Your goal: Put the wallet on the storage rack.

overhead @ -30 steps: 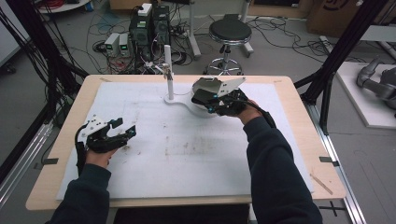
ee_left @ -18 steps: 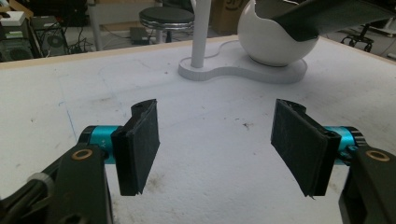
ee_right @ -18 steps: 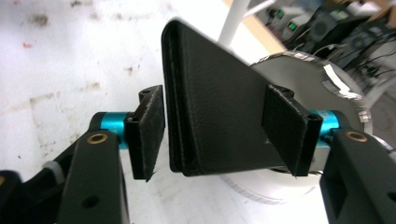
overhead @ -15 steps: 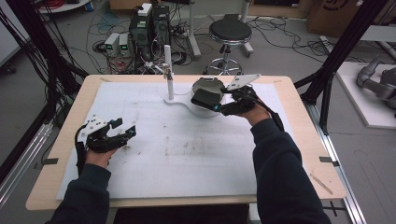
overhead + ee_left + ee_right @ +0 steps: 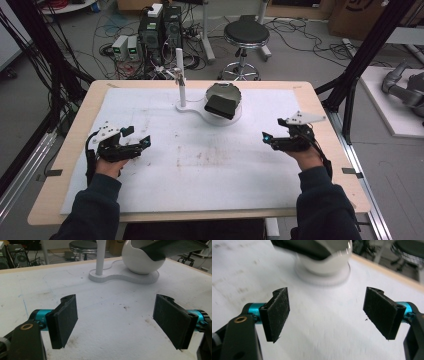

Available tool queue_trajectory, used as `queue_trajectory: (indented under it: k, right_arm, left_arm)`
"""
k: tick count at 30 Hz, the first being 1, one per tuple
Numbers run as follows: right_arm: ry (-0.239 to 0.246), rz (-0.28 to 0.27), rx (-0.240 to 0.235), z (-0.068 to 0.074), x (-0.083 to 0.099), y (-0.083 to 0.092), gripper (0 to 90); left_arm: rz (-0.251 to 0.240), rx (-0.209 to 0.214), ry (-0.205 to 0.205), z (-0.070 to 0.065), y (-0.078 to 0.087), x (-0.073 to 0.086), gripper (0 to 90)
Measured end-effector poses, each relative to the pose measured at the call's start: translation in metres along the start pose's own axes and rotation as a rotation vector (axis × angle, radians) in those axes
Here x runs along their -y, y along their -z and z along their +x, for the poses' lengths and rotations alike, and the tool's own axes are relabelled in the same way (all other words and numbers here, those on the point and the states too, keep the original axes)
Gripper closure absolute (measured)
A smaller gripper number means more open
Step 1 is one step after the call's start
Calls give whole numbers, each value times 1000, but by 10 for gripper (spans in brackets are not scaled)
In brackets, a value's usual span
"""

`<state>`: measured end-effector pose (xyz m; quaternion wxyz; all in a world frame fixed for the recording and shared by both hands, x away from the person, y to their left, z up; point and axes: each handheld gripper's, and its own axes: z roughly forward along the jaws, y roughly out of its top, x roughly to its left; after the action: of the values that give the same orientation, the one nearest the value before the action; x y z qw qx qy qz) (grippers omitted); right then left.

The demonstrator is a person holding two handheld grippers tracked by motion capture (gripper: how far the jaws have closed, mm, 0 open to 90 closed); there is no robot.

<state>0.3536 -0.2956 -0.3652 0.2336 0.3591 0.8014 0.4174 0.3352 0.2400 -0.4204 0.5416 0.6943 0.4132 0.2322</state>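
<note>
Both tongs were released and empty: left tongs (image 5: pixel 142 141) and right tongs (image 5: pixel 266 137) low over the desk (image 5: pixel 320 107). The dark object (image 5: pixel 221 106) sat tilted in the white bowl (image 5: pixel 238 111); I judged a careless reach could tip it out

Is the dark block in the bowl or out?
In. The block lies tilted across the bowl mouth, one end over the rim. Both tongs, left and right, are open and clear of it.
</note>
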Motion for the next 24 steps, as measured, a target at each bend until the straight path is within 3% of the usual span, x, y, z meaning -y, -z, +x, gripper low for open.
queue_trajectory:
  k: [4, 8, 15, 18, 24]
  right_arm:
    - [-52, 3, 36, 3, 32, 2, 216]
    - [-57, 1, 70, 8, 43, 3, 215]
    - [-37, 3, 132, 17, 43, -2, 215]
    - [-31, 38, 128, 21, 43, -5, 215]
    - [-35, 2, 127, 22, 42, -3, 215]
  left_arm:
    - [-9, 3, -11, -1, 0, -1, 198]
    - [-12, -1, -10, -1, 1, -2, 198]
    - [-15, -3, 0, -1, 4, 0, 200]
    - [-16, -1, -3, -2, 4, 0, 200]
    - [-9, 1, -5, -5, 5, 1, 203]
